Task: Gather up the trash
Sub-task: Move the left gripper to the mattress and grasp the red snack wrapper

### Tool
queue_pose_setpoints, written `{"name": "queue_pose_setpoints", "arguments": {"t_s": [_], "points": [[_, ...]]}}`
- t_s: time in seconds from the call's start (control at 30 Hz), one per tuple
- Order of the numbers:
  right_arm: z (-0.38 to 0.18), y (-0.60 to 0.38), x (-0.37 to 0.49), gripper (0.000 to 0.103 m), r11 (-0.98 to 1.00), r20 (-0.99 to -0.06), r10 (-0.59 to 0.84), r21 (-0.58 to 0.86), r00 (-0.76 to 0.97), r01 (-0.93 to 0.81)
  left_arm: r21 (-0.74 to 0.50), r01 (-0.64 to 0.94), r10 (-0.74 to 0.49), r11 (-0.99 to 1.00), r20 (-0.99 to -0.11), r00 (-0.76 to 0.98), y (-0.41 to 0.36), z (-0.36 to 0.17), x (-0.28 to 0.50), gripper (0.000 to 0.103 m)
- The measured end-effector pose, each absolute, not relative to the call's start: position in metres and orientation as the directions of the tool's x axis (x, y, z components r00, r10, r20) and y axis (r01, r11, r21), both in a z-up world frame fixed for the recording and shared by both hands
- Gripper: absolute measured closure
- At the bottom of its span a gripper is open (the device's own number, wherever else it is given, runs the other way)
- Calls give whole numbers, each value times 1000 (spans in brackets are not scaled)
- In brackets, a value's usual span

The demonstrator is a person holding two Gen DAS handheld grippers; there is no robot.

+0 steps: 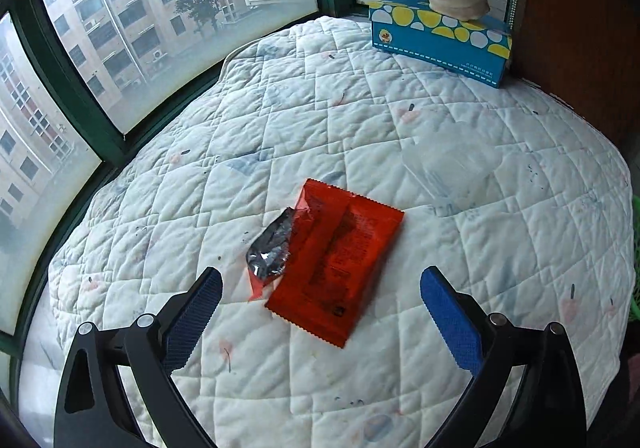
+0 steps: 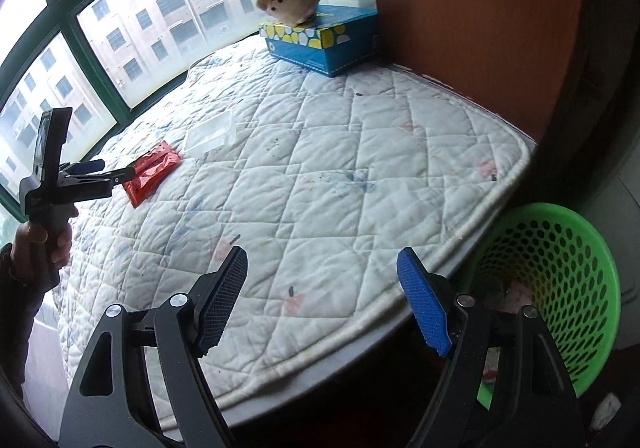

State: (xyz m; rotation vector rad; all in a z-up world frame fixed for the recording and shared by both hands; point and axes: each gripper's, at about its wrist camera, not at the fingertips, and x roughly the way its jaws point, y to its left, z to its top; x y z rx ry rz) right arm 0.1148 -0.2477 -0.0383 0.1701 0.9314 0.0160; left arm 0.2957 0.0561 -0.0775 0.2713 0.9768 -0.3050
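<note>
On the quilted mat (image 1: 304, 119), the red wrapper (image 1: 340, 260) lies uncollected with its torn foil end, the left gripper (image 1: 320, 300) hovering just before it, fingers spread and empty. Further right a clear plastic container (image 1: 448, 163) also waits. The right gripper (image 2: 322, 300) is released, empty, near the green basket (image 2: 568, 272), which seems to hold some scraps already.

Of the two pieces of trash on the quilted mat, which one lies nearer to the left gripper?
The torn red foil wrapper, just ahead of the open left gripper. The clear plastic container lies farther back.
</note>
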Motion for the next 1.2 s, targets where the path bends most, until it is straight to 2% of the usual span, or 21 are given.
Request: {"name": "queue_pose_setpoints", "arguments": {"t_s": [0.4,0.77,0.83,0.93,1.2], "points": [[-59,-194,169,26,990,-831,131,138,541,-27,-12,507,-254,862,-875,412,66,-110,332,7],[-68,-167,206,26,989,-846,149,121,512,-88,-4,537,-256,844,-882,395,57,-131,341,9],[-70,-164,214,26,987,-846,157,125,509,-96,10,545,-248,839,-884,397,56,-134,338,21],[-72,-158,226,26,986,-845,161,117,510,-118,-11,543,-268,840,-878,397,59,-132,334,35],[-76,-145,264,26,979,-847,193,137,495,-148,-20,524,-285,852,-857,429,68,-117,318,58]]}}
